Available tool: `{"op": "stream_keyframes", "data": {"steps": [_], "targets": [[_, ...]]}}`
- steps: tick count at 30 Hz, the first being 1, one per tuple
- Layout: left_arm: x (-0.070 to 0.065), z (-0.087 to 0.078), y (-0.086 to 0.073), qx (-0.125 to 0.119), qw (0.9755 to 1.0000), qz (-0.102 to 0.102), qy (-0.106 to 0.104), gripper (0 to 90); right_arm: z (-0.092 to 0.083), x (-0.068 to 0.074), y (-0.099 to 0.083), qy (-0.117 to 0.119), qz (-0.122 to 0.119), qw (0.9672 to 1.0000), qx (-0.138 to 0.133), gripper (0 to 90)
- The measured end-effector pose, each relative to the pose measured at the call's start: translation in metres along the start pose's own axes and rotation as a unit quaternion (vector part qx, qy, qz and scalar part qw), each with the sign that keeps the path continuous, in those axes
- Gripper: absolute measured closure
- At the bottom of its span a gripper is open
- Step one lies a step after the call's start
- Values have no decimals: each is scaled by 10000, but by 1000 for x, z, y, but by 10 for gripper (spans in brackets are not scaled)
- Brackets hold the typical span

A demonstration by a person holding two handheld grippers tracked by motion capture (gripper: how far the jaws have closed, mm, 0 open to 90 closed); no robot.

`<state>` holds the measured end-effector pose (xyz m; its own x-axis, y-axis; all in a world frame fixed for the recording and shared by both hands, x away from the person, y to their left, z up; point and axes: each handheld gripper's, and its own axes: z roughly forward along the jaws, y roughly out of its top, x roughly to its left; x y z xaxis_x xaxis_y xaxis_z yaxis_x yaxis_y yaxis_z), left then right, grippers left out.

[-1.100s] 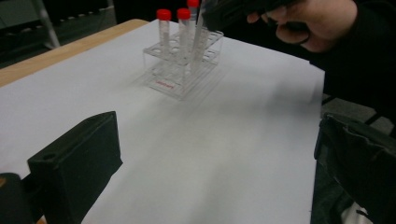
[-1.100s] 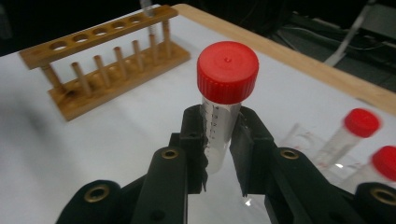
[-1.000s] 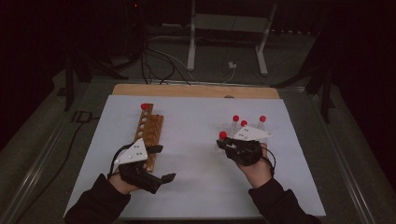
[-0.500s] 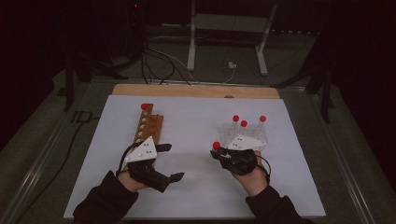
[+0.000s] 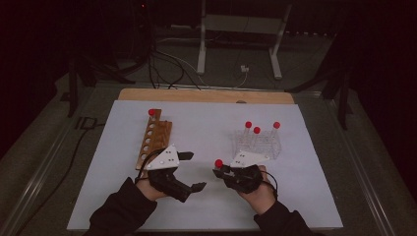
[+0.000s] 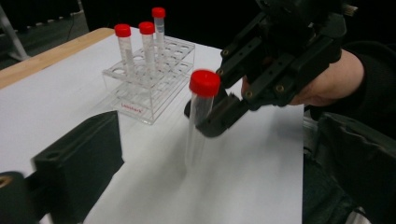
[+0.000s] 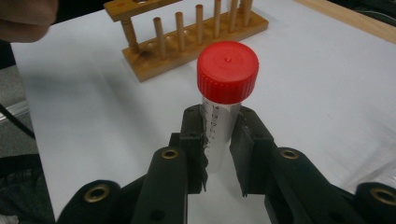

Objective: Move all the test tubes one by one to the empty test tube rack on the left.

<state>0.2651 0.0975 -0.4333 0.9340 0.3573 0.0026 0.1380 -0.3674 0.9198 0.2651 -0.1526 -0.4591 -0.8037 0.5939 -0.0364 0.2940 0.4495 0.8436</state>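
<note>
The right gripper [image 5: 220, 171] has its fingers [image 7: 194, 140] clamped on a clear plastic tube [image 7: 219, 126] with printed graduations and a ribbed red screw cap [image 7: 227, 71]; the tube stands upright above the white table sheet [image 5: 206, 128], between the 2 hands. Just behind the right hand sits a transparent acrylic rack [image 5: 260, 142] carrying 3 more red-capped tubes [image 5: 256, 132], near but clear of the held one. To the left lies a wooden rack [image 5: 153, 140], a brown strip with a row of round holes over turned dowels, with 1 red-capped tube [image 5: 151, 113] at its far end. The left gripper [image 5: 189, 169] rests beside that rack's near end, its matte black fingers [image 6: 79, 163] spread wide with nothing between them, facing the held tube across bare sheet. A pale wooden table edge [image 5: 206, 95] shows beyond the sheet.
</note>
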Motion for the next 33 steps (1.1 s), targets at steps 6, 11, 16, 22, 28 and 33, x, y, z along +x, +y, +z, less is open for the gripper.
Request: {"op": "stream_keyframes", "data": {"steps": [6,11,16,22,28,33], "targets": [[1,14,4,-10,10000,25,-24,84,2,4,-1,67,-34,10000,35,753],[0,23,6,-2,10000,88,-37,165,2,4,-1,102,-48,9999,35,753],[1,30,8,-13,9999,109,46,244,2,4,-1,112,-52,9999,38,754],[-1,37,10,-16,9996,263,105,429,3,5,-1,132,-41,9999,51,753],[-2,40,9,95,9990,399,198,580,2,4,-1,131,-38,9999,31,754],[-2,43,8,133,9988,444,176,663,2,4,-1,151,-50,9999,46,754]]}}
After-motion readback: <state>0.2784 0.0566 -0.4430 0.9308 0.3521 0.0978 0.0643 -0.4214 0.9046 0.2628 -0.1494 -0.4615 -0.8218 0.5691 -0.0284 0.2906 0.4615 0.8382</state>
